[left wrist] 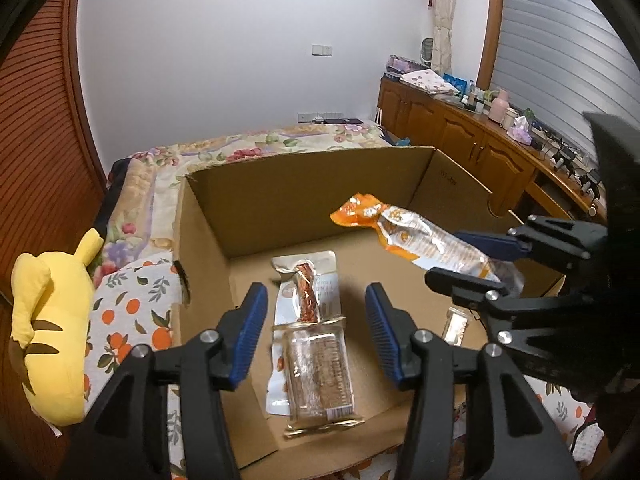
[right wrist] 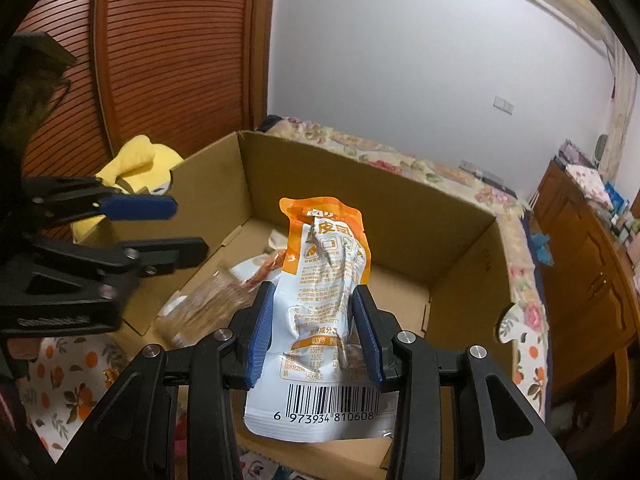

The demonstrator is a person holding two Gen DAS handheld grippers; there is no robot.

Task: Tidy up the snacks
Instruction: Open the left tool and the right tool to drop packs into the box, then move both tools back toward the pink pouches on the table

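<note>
The right tool is pinching the orange pouch above the cardboard box; it should lower before releasing. The left tool, spread and empty, is hovering over the packets below it.

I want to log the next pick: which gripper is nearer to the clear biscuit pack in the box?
Left. The left gripper is open just above the biscuit pack; the right gripper holds the orange pouch farther right.
</note>
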